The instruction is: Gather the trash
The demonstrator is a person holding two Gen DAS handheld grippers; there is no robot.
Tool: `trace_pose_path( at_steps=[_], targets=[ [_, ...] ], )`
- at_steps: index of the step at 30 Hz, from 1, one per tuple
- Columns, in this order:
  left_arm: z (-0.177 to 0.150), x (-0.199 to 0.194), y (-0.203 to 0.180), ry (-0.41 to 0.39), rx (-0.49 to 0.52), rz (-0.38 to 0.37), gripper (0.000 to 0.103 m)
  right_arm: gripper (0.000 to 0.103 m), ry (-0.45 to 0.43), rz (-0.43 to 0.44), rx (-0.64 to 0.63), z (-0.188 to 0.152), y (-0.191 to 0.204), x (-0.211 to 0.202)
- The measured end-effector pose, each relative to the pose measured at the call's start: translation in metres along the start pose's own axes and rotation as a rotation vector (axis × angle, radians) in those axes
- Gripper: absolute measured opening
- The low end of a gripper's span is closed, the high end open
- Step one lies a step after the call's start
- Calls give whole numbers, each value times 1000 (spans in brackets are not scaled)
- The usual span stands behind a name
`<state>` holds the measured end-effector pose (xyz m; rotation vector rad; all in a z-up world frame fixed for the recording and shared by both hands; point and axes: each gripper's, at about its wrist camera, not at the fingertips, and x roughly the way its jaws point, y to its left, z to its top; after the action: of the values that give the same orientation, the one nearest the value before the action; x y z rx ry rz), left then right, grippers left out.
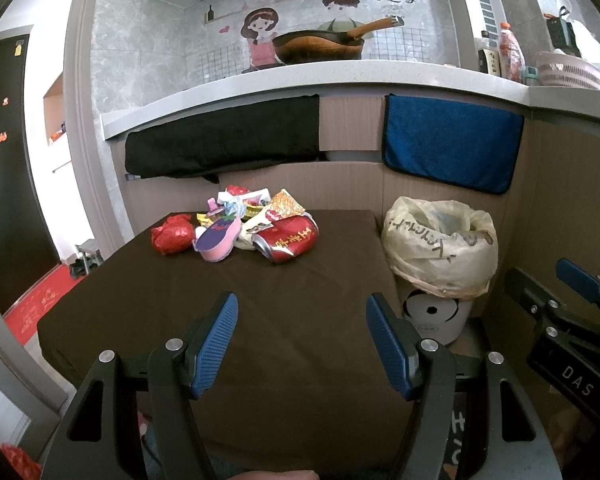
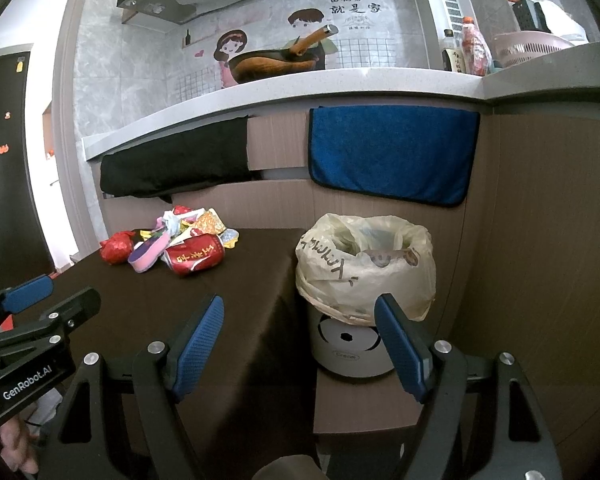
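Left wrist: both hand-held grippers (image 1: 302,344) (image 2: 300,350) apart, empty; trash pile (image 1: 240,226) far on table (image 1: 300,300).

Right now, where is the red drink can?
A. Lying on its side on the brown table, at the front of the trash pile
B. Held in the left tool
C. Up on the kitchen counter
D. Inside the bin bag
A: the red can lies on its side on the brown table, apart from the bagged bin, and both tools are open and empty.
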<state>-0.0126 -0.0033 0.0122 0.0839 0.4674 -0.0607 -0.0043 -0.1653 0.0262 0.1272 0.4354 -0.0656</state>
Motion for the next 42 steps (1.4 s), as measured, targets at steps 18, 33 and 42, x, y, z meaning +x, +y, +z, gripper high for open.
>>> trace_pose_path(
  at_steps=[18,33,42],
  targets=[
    [-1,0,-1,4,0,2,67,76,1,1,1,0,0,0],
    [-4,2,2,20,-4,3,67,76,6,3,2,-1,0,0],
    [11,25,25,16,-5,42,67,76,2,-13,-30,10,6,16]
  ],
)
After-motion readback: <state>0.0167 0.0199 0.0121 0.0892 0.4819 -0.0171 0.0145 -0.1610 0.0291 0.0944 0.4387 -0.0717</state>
